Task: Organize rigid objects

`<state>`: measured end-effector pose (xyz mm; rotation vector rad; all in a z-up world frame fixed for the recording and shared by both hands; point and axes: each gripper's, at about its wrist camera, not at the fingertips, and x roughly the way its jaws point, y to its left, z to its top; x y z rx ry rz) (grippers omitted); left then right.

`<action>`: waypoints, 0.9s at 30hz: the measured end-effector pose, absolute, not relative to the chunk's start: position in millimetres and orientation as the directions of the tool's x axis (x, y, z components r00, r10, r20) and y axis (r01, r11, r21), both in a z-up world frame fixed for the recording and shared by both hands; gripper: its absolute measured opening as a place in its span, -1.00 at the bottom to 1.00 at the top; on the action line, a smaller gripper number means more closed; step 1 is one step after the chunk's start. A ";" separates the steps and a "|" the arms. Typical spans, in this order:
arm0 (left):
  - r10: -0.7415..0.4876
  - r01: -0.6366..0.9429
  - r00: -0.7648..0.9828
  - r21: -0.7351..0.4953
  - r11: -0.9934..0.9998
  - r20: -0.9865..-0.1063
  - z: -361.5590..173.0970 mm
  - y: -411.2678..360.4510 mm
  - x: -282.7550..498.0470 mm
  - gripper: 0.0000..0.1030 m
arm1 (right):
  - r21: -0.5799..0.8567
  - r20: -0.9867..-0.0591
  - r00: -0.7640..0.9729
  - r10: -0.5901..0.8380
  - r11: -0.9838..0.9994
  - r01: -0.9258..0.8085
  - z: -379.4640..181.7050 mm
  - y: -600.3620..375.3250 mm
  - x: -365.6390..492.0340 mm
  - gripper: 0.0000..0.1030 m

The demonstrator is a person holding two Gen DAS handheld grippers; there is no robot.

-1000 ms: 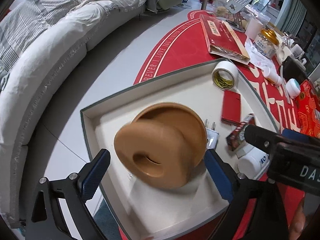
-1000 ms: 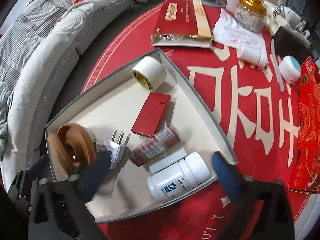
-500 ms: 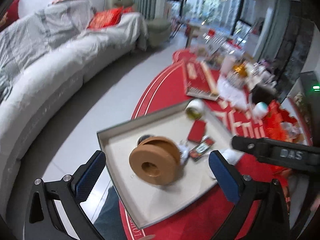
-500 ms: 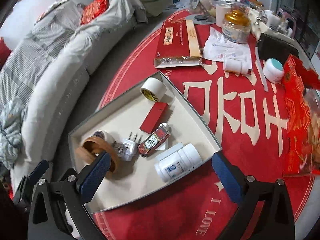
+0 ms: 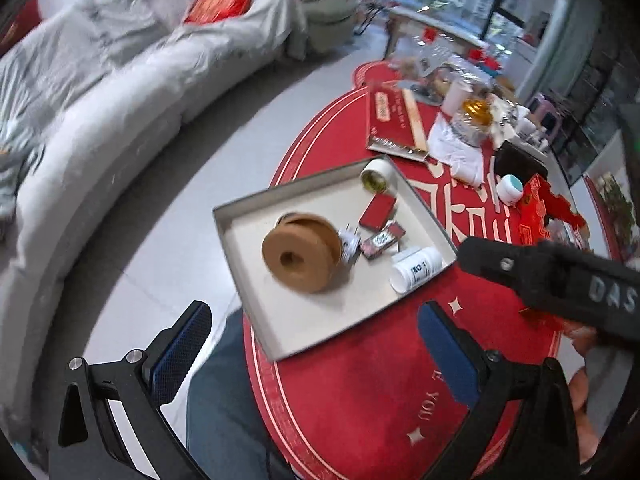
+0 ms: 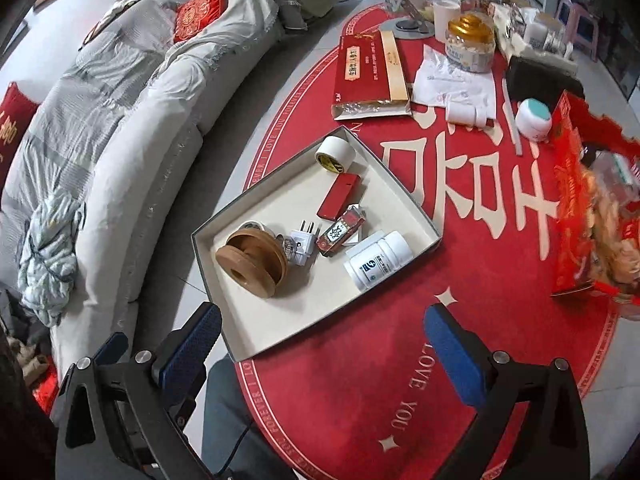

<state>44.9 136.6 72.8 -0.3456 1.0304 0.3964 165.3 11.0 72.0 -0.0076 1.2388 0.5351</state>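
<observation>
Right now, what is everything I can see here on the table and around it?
tray: one, grey rim, white inside, table's near edge
brown spool: one, tray's left
white plug: one, beside spool
patterned small box: one, red, tray middle
flat red case: one, tray middle
tape roll: one, white, tray's far corner
white bottle: one, lying at tray's right
long red box: one, behind tray
gold-lidded jar: one, far side
round white pot: one, teal top, right
tablecloth: one, red
sofa: one, grey, left
left tool: open, empty
right tool: open, empty
</observation>
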 end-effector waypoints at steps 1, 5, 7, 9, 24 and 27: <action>0.159 -0.489 0.440 -0.088 0.868 -0.884 75.6 138.5 43.4 1.00 | 0.266 -0.898 0.228 0.376 0.877 -0.399 77.0 11.6 162.6 0.98; 0.213 -0.540 0.398 -0.041 0.840 -0.892 82.8 143.3 37.5 1.00 | 0.257 -0.897 0.240 0.371 0.880 -0.401 89.5 10.8 157.8 0.98; 0.220 -0.562 0.396 -0.046 0.826 -0.891 86.7 148.0 32.9 1.00 | 0.264 -0.895 0.237 0.378 0.878 -0.400 94.1 11.3 155.9 0.98; 0.223 -0.574 0.395 -0.050 0.818 -0.891 87.8 151.4 32.7 1.00 | 0.263 -0.895 0.236 0.380 0.874 -0.409 97.3 13.4 153.9 0.98; 0.244 -0.568 0.386 -0.021 0.823 -0.890 89.7 153.9 33.1 1.00 | 0.239 -0.900 0.236 0.366 0.868 -0.435 102.2 23.3 149.1 0.98; 0.245 -0.570 0.386 -0.021 0.822 -0.889 90.2 154.6 32.7 1.00 | 0.241 -0.901 0.232 0.366 0.868 -0.433 101.8 23.6 148.9 0.98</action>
